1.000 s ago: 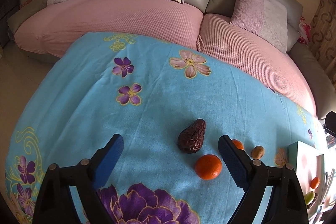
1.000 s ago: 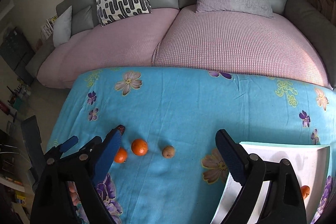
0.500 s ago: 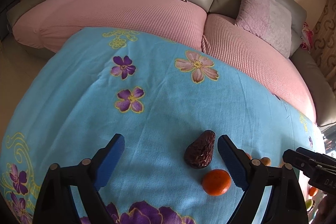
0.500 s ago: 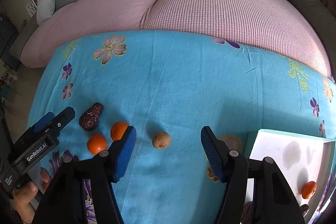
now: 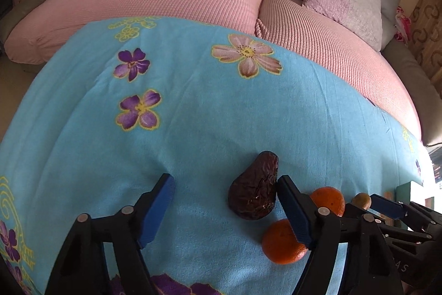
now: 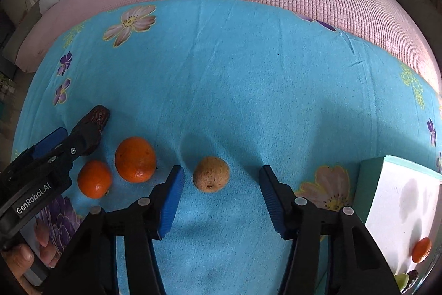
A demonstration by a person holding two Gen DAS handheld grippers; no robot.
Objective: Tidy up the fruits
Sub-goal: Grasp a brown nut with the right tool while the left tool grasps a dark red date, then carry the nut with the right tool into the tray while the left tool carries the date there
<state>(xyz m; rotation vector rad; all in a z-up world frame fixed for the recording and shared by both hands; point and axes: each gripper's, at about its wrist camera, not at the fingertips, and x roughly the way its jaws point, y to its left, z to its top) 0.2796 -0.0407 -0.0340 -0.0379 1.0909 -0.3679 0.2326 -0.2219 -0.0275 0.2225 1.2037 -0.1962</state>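
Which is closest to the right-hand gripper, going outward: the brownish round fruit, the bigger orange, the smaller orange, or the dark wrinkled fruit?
From the right wrist view, measured from the right gripper:
1. Brownish round fruit, between its open fingers.
2. Bigger orange, just left of the left finger.
3. Smaller orange, further left.
4. Dark wrinkled fruit, far left, partly hidden by the left gripper.

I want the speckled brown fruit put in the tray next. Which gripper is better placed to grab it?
The right gripper: the speckled brown fruit lies just ahead between its open fingers, with the tray on its right. The left gripper is open around the dark wrinkled avocado.
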